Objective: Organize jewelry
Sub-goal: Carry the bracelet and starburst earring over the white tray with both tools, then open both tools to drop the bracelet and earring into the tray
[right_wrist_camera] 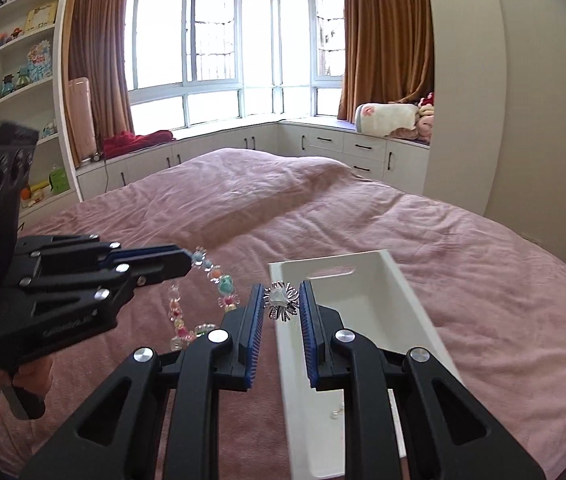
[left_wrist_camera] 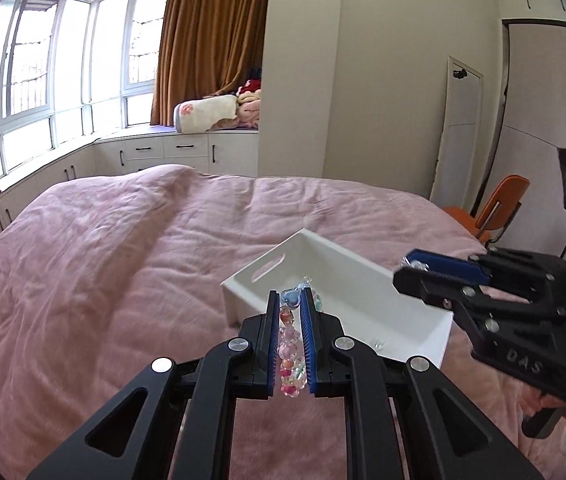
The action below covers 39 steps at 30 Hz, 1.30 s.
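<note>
White tray (right_wrist_camera: pixel 367 292), one bracelet (right_wrist_camera: pixel 219 280), one brooch (right_wrist_camera: pixel 281 300)

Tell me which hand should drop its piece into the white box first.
Right, probably. The right gripper holds the silver brooch over the white box; the left gripper dangles its bead bracelet beside it, over the bed.

Pink-covered bed (right_wrist_camera: pixel 323 216) fronts a bright bay window (right_wrist_camera: pixel 219 40); brown curtains (right_wrist_camera: pixel 387 36) flank it, white cabinets (right_wrist_camera: pixel 347 148) below, shelves (right_wrist_camera: pixel 15 60) left.
</note>
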Motion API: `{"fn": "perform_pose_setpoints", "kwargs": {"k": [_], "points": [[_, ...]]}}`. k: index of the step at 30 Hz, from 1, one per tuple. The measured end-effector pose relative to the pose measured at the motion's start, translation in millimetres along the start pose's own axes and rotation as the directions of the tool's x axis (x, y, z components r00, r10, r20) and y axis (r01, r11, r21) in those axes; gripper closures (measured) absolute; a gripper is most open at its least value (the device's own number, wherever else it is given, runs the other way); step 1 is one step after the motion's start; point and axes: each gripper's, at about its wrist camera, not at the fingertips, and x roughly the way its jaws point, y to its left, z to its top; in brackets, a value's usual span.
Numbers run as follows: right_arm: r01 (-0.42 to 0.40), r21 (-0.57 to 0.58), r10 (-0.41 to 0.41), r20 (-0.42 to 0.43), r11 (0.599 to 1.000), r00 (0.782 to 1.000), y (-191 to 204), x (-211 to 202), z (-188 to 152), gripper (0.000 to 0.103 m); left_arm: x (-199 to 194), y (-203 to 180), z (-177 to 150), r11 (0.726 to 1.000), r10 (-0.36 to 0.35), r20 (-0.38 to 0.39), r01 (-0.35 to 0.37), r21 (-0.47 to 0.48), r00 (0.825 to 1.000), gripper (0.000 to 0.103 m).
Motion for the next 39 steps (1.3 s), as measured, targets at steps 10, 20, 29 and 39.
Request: {"fn": "perform_pose_setpoints", "kwargs": {"k": [10, 20, 29, 39], "points": [[0.065, 0.056, -0.059, -0.092, 0.996, 0.994, -54, 26, -23, 0.084, 106, -30, 40, 0.999, -0.032, -0.105, 0.035, 0.028, 0.994, 0.088], [0.122, 0.106, -0.088, -0.280, 0.987, 0.956, -97, 86, -66, 0.085, 217, -38, 15, 0.998, 0.009, -0.279, 0.007, 0.055, 0.960, 0.087], [0.126, 0.115, -0.080, -0.341, 0.985, 0.937, -102, 102, -82, 0.083, 244, -33, -7, 0.999, 0.034, -0.350, -0.017, 0.051, 0.936, 0.081], [0.147, 0.073, -0.116, -0.323, 0.986, 0.939, -89, 93, -74, 0.059, 211, -29, 1, 0.999, 0.026, -0.294, -0.017, 0.033, 0.956, 0.049]]}}
